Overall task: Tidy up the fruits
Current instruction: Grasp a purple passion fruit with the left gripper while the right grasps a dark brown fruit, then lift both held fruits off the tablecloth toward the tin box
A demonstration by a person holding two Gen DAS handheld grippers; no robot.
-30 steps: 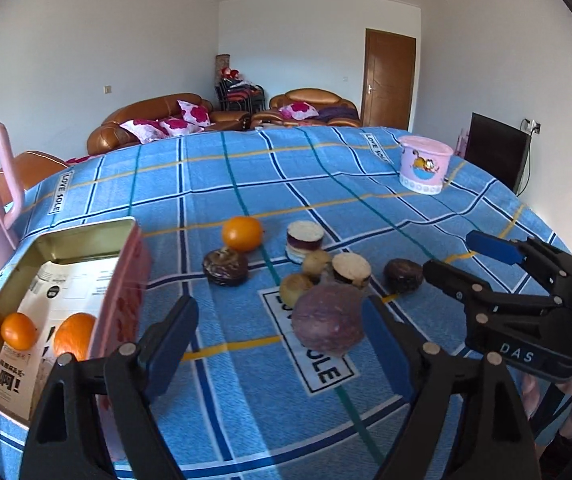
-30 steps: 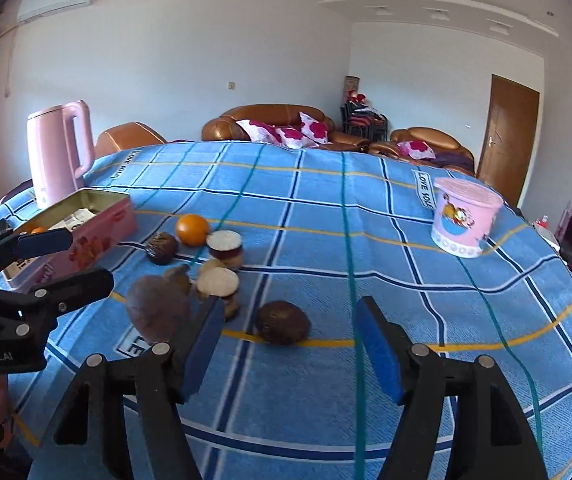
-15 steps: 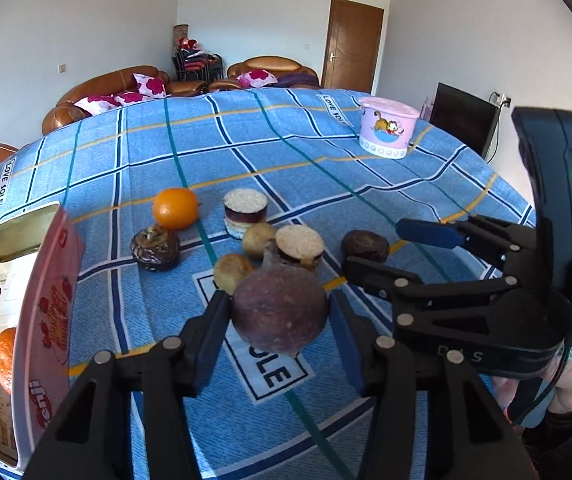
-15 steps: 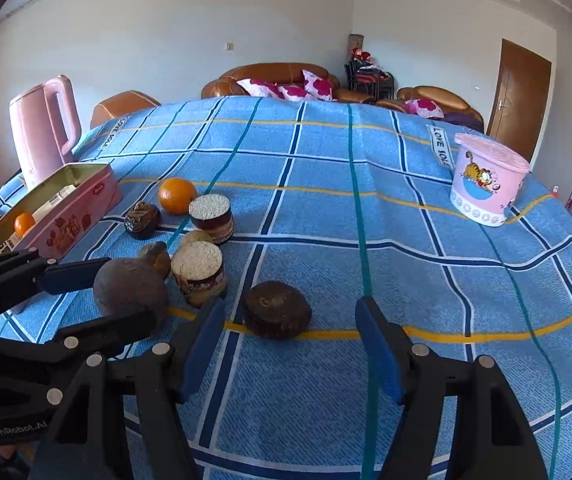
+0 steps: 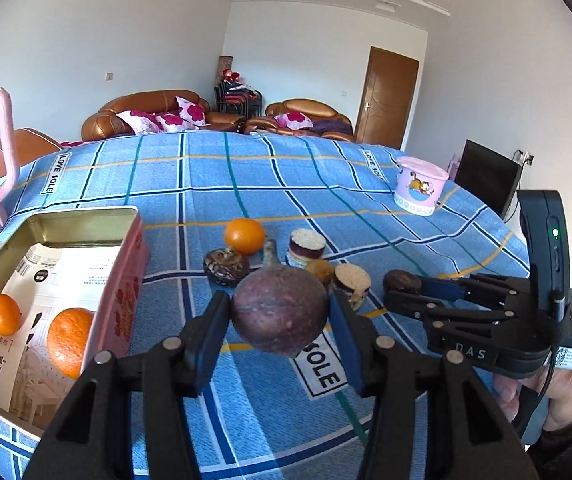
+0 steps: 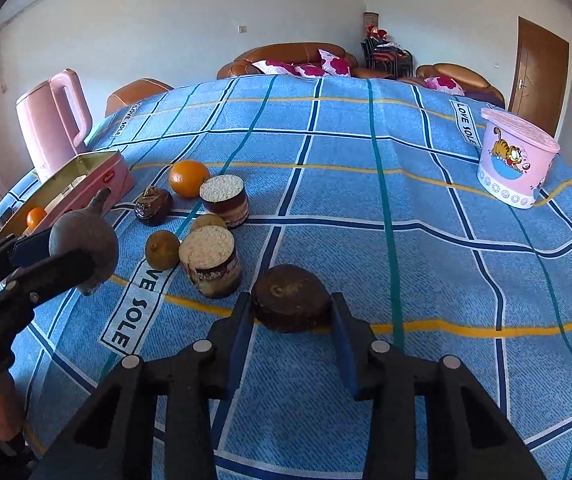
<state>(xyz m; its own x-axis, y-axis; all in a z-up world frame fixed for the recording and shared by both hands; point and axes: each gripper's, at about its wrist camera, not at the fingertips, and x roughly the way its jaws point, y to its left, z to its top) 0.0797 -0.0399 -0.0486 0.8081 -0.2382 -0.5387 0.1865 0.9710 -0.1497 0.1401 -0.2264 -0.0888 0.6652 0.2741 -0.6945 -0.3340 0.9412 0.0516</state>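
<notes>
The left gripper is clamping a round purple fruit, holding it above the blue checked tablecloth, just right of the open tin containing two oranges. The right gripper is closing around a dark flat fruit sitting on the cloth; its pads seem to be touching it, though contact is hard to confirm.

Left gripper clamps a round purple fruit, stem up, clear of the blue checked cloth. Tin at left contains two oranges on printed paper. Another orange lies beyond on the cloth. Right gripper reaches in at a dark fruit.
</notes>
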